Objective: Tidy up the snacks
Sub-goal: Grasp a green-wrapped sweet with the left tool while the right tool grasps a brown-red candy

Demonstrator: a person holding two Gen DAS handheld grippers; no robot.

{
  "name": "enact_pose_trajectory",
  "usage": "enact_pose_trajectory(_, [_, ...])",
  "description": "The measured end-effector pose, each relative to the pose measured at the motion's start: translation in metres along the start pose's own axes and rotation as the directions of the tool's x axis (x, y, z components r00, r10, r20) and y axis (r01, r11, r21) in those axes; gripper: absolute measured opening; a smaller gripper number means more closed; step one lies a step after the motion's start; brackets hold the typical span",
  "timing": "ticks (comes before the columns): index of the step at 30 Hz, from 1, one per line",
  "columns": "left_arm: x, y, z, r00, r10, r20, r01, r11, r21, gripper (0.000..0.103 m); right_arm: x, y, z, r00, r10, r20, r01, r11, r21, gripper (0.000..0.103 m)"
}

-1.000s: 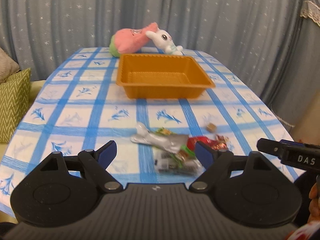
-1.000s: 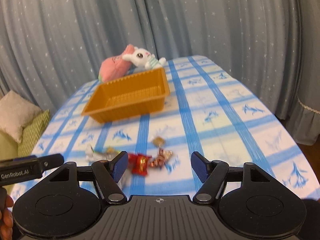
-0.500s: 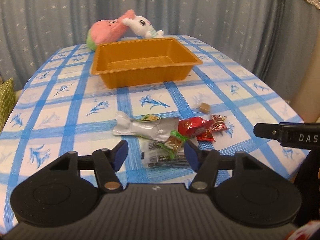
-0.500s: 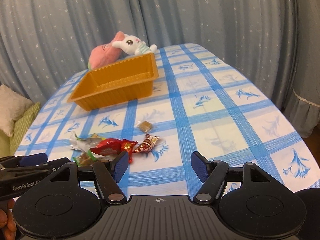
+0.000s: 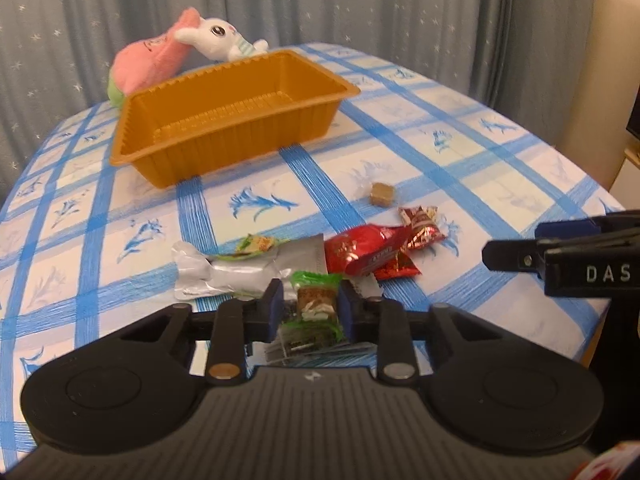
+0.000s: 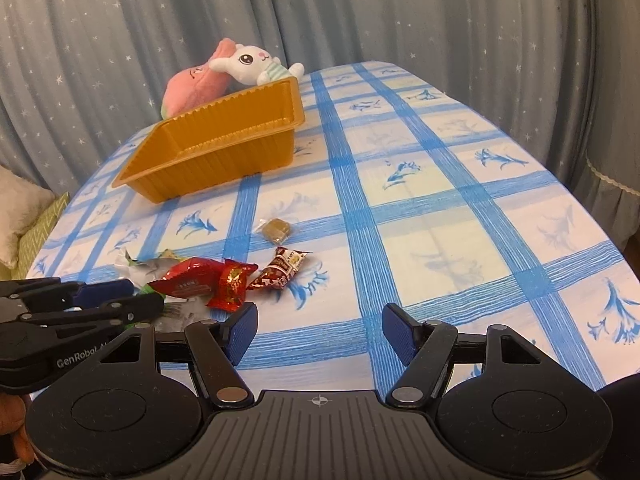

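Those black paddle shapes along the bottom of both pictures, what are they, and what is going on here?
They are hand-held grabbing tools, not a robot: a person carries one in each hand, and each has a wide-angle camera looking forward along its two jaws. One picture comes from the left tool, the other from the right.

A table with a blue checked cloth holds an empty orange tray, with a pink plush and a white bunny plush behind it. Nearer lies a heap of wrapped snacks: a silver packet, a red packet, a smaller red candy and a lone brown caramel.

The left gripper has its jaws closed on a green-wrapped snack. The right gripper is open, holding nothing, above bare cloth beside the heap.
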State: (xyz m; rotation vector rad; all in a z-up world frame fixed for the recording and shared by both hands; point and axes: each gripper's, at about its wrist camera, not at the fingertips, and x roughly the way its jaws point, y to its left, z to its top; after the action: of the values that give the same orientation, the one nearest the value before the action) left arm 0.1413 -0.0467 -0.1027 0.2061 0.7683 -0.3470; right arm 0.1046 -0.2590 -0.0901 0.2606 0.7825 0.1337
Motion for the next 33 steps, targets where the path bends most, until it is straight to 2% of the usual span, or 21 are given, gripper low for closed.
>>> enact_pose_trajectory(12, [-0.022, 0.007, -0.005, 0.999, 0.036, 0.018, -0.034, 0.993, -0.111, 0.018, 0.019, 0.007, 0.012, 1.0, 0.013, 0.014, -0.013, 1.0, -0.022, 0.068])
enact_pose_trajectory(13, [-0.023, 0.007, -0.005, 0.999, 0.04, 0.02, -0.038, 0.993, -0.114, 0.018, 0.022, 0.008, 0.014, 1.0, 0.016, 0.014, -0.016, 1.0, -0.023, 0.066])
enact_pose_trajectory(15, [-0.026, 0.009, -0.003, 0.999, 0.042, 0.026, -0.038, 0.992, -0.123, 0.018, 0.029, 0.011, 0.018, 1.0, 0.021, 0.007, -0.02, 0.999, -0.028, 0.052])
enact_pose_trajectory(24, [-0.026, 0.014, -0.003, 0.999, 0.038, 0.03, -0.033, 0.989, -0.143, 0.018, 0.06, 0.02, 0.025, 0.999, 0.016, -0.027, -0.017, 0.999, -0.035, 0.04])
enact_pose_trajectory(33, [-0.022, 0.015, -0.005, 0.999, 0.031, 0.028, -0.026, 0.988, -0.154, 0.018, 0.069, 0.034, 0.021, 1.0, 0.006, -0.012, -0.008, 0.991, -0.132, 0.024])
